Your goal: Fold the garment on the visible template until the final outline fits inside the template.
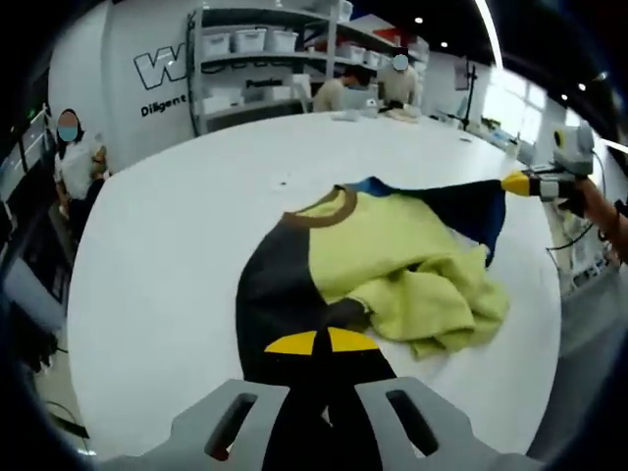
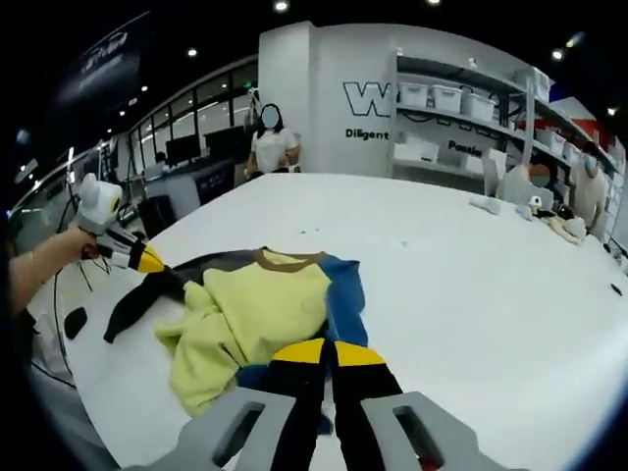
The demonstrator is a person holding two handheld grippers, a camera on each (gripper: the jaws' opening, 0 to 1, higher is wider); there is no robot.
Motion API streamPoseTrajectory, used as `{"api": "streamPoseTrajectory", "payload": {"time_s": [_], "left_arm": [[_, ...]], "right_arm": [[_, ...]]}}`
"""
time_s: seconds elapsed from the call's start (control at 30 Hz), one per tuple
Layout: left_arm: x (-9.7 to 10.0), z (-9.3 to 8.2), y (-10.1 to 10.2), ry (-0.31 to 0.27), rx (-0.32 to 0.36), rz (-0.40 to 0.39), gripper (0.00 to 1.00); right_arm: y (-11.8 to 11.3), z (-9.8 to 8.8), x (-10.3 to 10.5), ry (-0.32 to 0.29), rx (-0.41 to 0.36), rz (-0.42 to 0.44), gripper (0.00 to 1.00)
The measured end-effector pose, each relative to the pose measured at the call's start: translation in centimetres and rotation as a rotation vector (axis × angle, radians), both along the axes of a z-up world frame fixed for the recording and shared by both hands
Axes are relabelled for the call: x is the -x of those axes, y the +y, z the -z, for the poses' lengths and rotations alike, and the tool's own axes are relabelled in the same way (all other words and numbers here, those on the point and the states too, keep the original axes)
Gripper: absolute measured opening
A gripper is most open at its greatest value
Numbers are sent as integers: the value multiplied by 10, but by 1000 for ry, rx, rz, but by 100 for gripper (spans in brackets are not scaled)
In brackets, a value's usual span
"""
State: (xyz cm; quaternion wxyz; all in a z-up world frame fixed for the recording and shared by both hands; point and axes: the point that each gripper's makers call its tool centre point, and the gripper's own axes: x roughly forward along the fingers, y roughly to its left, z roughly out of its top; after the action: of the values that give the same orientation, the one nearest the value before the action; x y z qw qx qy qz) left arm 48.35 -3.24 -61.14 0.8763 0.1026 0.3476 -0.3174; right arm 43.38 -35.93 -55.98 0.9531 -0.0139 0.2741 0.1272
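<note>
We see a yellow-bodied sweater with a brown collar, one dark sleeve and one blue sleeve lying crumpled on a broad white round table, sitting just right of centre in the left gripper view, toward three o'clock. Our left gripper, grey with yellow-tipped jaws, rises at six o'clock with its tips pressed together on the dark sleeve. In the right gripper view the same sweater lies left of centre, and our right gripper comes up at six o'clock with its yellow tips closed on the blue sleeve. Each gripper appears in the other's view, at two o'clock and at nine o'clock, pulling a sleeve taut. White shelving with storage bins stands behind, near twelve o'clock.
</note>
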Motion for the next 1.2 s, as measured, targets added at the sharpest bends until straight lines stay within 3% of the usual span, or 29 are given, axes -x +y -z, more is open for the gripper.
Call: {"api": "streamPoseTrajectory", "payload": {"time_s": [0.23, 0.33, 0.47, 0.5, 0.67, 0.83, 1.0, 1.2], "left_arm": [[-1, 6, 13, 2, -47, -3, 0], [-2, 11, 17, 3, -76, 0, 0], [-5, 14, 22, -1, -90, -14, 0], [-5, 15, 23, 4, -91, -16, 0], [-7, 21, 27, 1, -121, -17, 0], [-10, 27, 34, 7, -145, -24, 0], [-13, 31, 38, 13, -146, -40, 0], [-14, 37, 40, 25, -157, -46, 0]], "right_arm": [[-43, 2, -10, 17, -20, 90, 0], [-52, 9, -14, 47, -72, 115, 0], [-65, 21, -22, 67, -64, 123, 0], [-67, 26, -20, 103, -82, 142, 0], [-82, 38, -33, 118, -45, 148, 0], [-98, 55, -41, 174, 3, 160, 0], [-108, 68, -48, 185, 142, 132, 0], [-113, 79, -55, 208, 172, 154, 0]]}}
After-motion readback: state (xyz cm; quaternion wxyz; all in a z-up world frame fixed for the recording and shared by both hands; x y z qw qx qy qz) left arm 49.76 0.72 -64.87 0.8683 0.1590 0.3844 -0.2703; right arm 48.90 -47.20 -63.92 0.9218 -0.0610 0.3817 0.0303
